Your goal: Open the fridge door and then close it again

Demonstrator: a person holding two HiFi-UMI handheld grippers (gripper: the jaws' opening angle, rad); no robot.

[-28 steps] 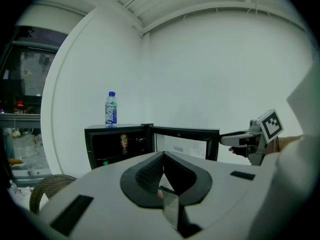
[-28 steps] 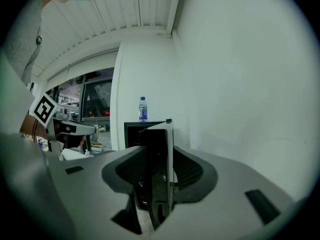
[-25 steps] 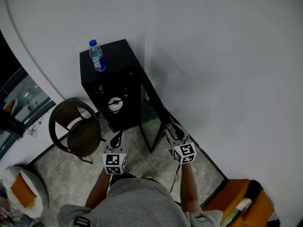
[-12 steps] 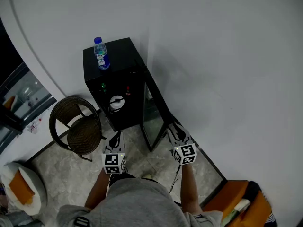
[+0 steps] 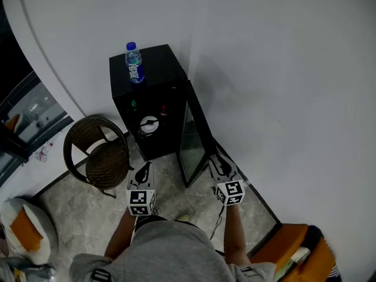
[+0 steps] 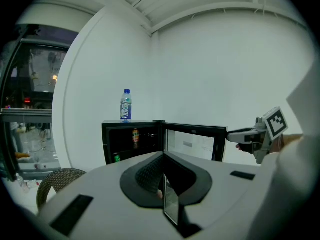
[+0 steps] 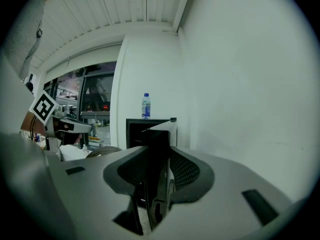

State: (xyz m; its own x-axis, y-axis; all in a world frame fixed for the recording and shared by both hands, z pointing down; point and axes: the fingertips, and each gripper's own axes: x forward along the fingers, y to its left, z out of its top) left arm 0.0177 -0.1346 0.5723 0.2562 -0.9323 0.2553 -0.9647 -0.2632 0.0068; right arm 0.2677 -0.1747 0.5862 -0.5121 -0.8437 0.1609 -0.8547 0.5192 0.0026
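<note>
Right fingers (image 7: 185, 171) just closing, pinching fridge door (image 5: 191, 140) edge, left fingers (image 6: 150, 174) pressed together, wall (image 5: 282, 98) nearby

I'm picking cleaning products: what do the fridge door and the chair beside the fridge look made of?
Door: probably a glass pane in a glossy black frame; the pane looks see-through and shiny. Chair: woven wicker or rattan, matte brown; the open weave shows on back and seat.
</note>
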